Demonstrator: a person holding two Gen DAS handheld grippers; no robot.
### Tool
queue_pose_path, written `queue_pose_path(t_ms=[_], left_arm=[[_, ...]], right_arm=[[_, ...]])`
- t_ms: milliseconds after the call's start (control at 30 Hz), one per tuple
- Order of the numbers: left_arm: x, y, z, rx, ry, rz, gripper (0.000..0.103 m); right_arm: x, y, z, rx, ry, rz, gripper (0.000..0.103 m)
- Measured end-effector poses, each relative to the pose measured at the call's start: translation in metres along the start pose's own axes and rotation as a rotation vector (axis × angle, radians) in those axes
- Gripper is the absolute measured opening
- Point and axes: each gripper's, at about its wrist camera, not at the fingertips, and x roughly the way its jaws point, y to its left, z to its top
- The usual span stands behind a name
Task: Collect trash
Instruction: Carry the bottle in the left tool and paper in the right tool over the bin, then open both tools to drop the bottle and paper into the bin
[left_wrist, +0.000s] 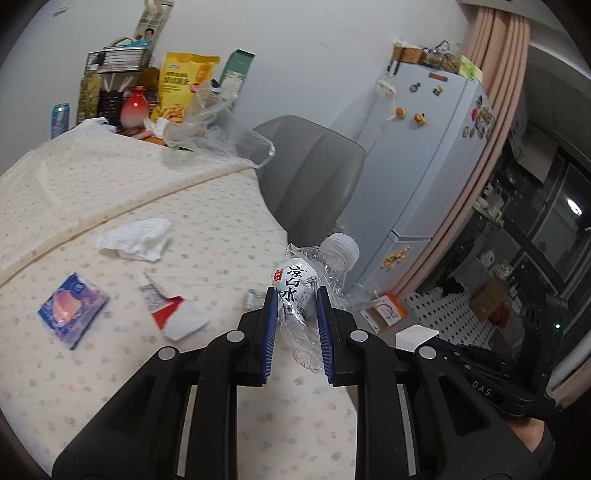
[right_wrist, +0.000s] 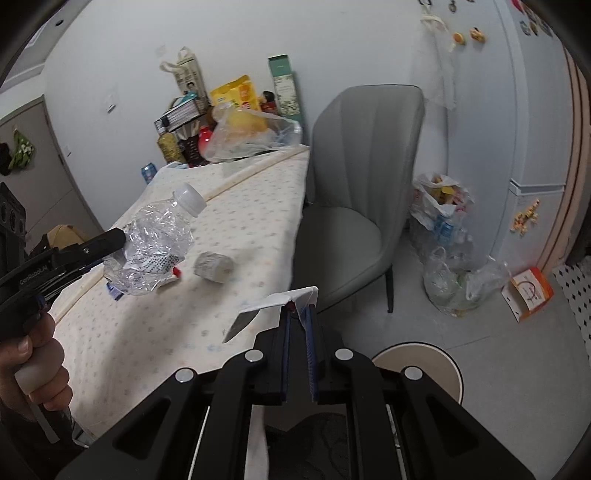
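Observation:
My left gripper is shut on a crushed clear water bottle with a white cap and a printed label, held above the table's right edge. In the right wrist view the same bottle hangs over the tablecloth, gripped at its lower end. My right gripper is shut on a folded white paper scrap just past the table's near corner. On the table lie a crumpled tissue, a blue wrapper, a torn red-and-white packet and a grey crumpled wad.
A grey chair stands at the table's end. Filled plastic bags sit on the floor by the fridge, beside an orange box. A round beige stool is under my right gripper. Bottles and snack bags crowd the table's far end.

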Motion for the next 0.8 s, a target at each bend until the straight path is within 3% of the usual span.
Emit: queue_pose_path(t_ms=[467,600,667,733,800], left_arm=[[0.079,-0.072,-0.008,0.093,0.126,-0.059,0.021],[0.095,-0.083,-0.015,0.102,0.156,-0.061,0.021],[0.102,-0.087,-0.017,0.103,0.172,-0.06,0.021],[0.107,-0.088,-0.02,0.106,0.184,-0.055,0.021],[0.111,-0.09,-0.021,0.11,0.194,-0.05,0.021]], right_arm=[[0.01,-0.109,-0.031,0.172,0.02,-0.145,0.01],[0.023,-0.129,-0.036,0.204,0.034,-0.17,0.015],[0.03,-0.137,-0.039,0.211,0.039,-0.176,0.022],[0.033,-0.146,-0.043,0.236,0.03,-0.169,0.055],[0.034,-0.152,-0.046,0.253,0.019,-0.17,0.062]])
